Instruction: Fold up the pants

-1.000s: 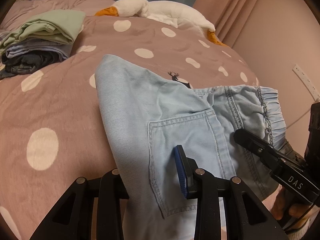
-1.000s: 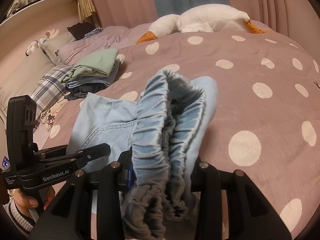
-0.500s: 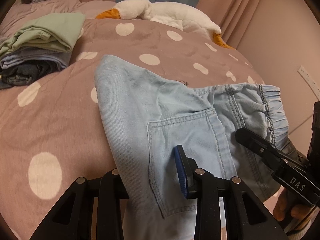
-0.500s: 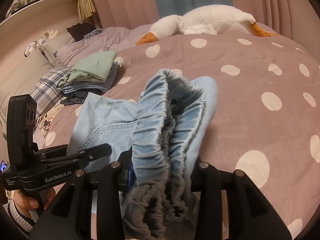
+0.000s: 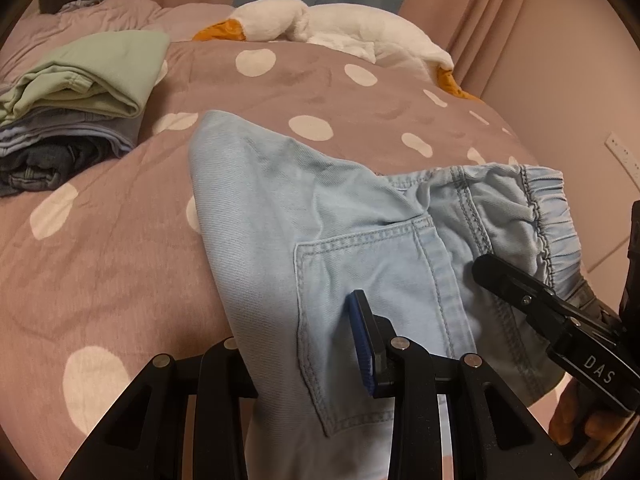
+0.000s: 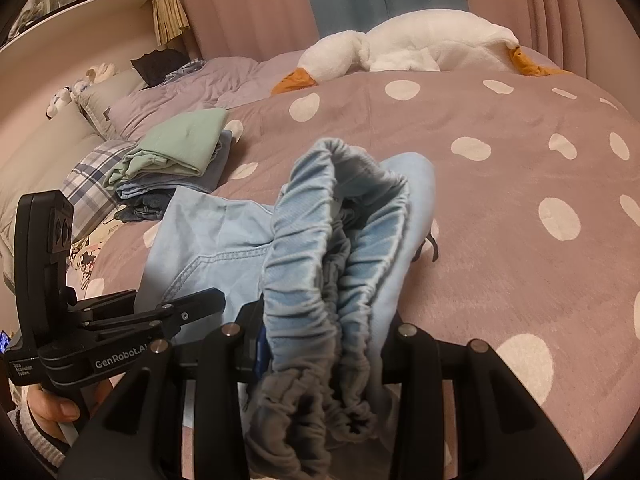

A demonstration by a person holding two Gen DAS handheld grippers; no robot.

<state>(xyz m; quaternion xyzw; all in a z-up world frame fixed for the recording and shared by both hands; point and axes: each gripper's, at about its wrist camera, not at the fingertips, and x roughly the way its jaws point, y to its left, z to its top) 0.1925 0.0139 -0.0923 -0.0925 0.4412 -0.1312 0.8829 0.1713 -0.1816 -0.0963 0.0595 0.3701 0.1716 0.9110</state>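
Light blue denim pants (image 5: 320,216) hang folded between my two grippers above the spotted bed. My left gripper (image 5: 304,344) is shut on the pants near the back pocket (image 5: 372,280). My right gripper (image 6: 320,336) is shut on the bunched elastic waistband (image 6: 320,240). The right gripper also shows in the left wrist view (image 5: 532,300), beside the waistband. The left gripper shows in the right wrist view (image 6: 160,312), on the pants' left side. The pant legs are hidden below the frames.
A pink quilt with white dots (image 5: 100,260) covers the bed. A stack of folded clothes (image 5: 80,120) lies at the left; it also shows in the right wrist view (image 6: 176,160). A white plush goose (image 6: 400,48) lies at the far edge. A wall (image 5: 580,100) stands to the right.
Both grippers have carried the pants forward over the bed, toward the stack of clothes and the goose. The grips on the pants are unchanged.
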